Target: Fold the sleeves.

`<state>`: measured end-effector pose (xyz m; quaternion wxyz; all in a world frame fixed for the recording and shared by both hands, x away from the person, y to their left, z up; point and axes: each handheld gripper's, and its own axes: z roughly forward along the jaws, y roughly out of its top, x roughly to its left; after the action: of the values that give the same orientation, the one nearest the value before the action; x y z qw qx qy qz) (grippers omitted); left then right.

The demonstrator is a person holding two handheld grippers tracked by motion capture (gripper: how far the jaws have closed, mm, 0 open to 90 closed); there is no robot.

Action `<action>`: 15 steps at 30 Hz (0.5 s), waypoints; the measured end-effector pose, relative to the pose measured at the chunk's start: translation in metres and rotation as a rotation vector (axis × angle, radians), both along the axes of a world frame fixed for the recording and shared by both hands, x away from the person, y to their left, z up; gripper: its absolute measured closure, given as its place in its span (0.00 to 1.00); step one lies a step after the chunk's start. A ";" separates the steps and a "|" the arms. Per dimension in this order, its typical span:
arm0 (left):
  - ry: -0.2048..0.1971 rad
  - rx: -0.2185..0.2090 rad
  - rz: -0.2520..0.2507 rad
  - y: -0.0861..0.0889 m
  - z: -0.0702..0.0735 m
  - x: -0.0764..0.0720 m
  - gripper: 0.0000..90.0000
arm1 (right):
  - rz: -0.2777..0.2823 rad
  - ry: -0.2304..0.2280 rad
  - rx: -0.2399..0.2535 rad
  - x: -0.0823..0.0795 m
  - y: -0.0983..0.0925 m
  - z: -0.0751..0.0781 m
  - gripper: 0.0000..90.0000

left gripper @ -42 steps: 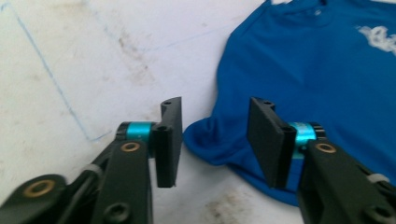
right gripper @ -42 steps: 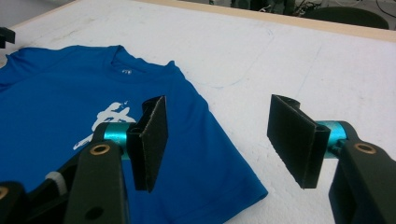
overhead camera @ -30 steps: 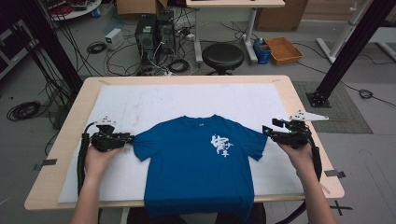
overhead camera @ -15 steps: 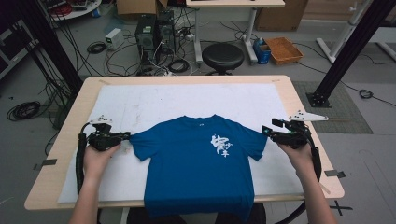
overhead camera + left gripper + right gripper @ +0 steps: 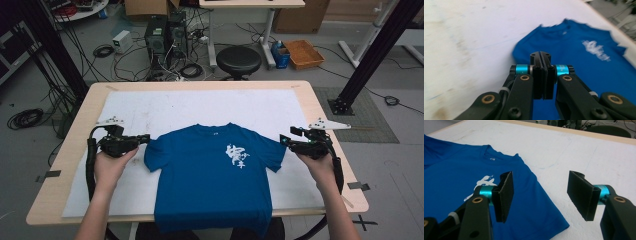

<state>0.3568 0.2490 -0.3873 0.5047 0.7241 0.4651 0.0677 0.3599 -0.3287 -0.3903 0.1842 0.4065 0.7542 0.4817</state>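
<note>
The blue T-shirt (image 5: 212, 177) lies unfolded mid-frame; left tongs (image 5: 146, 138) pinch its left sleeve (image 5: 152, 150), right tongs (image 5: 286, 140) spread beside the other.

Robotics lab or research workspace. Wooden table (image 5: 330, 125) with white mat (image 5: 200, 107) stands on grey floor amid tangled cables (image 5: 107, 52). Desktop computer towers (image 5: 165, 35), black round stool (image 5: 238, 60), black aluminium frame posts (image 5: 372, 55), cardboard box (image 5: 140, 7), orange tray (image 5: 304, 52) behind table.
</note>
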 end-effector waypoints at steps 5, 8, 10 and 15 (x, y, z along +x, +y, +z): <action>0.016 -0.039 -0.040 -0.036 0.008 0.002 0.99 | 0.004 -0.003 0.002 0.000 0.000 0.001 0.42; 0.039 -0.050 -0.051 -0.058 0.006 0.006 0.99 | 0.007 -0.006 0.003 -0.001 0.001 0.002 0.42; 0.048 -0.049 -0.059 -0.071 0.003 0.009 0.99 | 0.010 -0.009 -0.001 -0.001 0.002 0.002 0.42; 0.059 -0.053 -0.068 -0.097 -0.006 0.015 0.99 | 0.011 -0.007 -0.011 -0.002 0.004 0.001 0.42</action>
<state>0.3720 0.1519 -0.3934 0.5116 0.7277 0.4566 0.0167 0.3582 -0.3248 -0.3891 0.1864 0.3997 0.7583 0.4801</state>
